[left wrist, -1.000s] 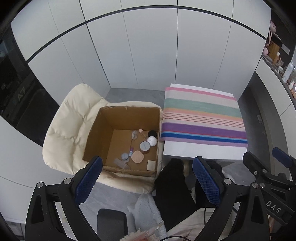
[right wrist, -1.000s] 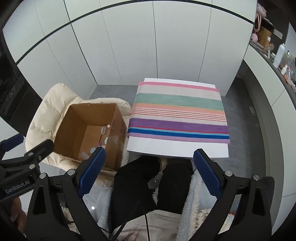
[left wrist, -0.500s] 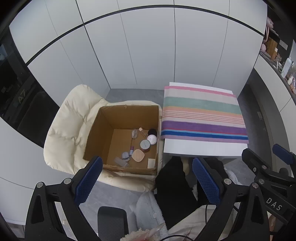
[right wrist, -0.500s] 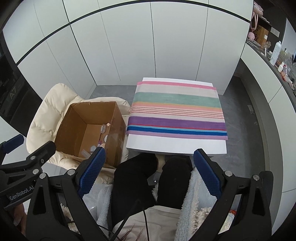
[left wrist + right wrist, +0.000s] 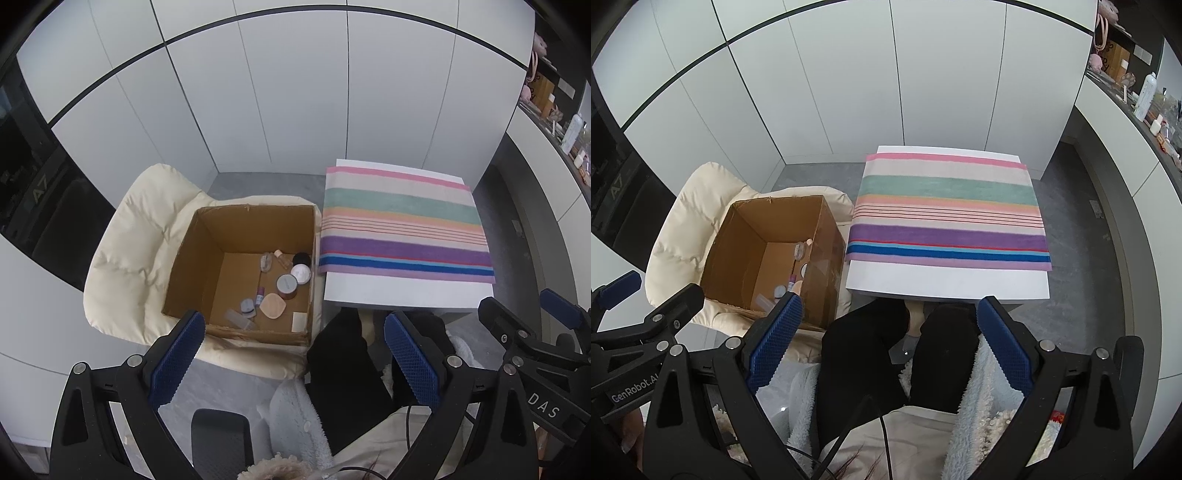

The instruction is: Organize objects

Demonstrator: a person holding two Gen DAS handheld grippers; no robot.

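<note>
While both grippers, left gripper (image 5: 293, 356) and right gripper (image 5: 888, 339), gape with nothing held, the toiletries (image 5: 275, 286) crowd the cardboard box's (image 5: 207, 258) right wall; the striped table (image 5: 947, 221) carries nothing, fitting either packing or unpacking.

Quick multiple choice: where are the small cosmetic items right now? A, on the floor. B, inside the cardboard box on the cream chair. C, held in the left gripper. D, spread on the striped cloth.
B: the small cosmetic items lie on the bottom of the cardboard box, which sits on the cream chair; the striped cloth holds none.
</note>
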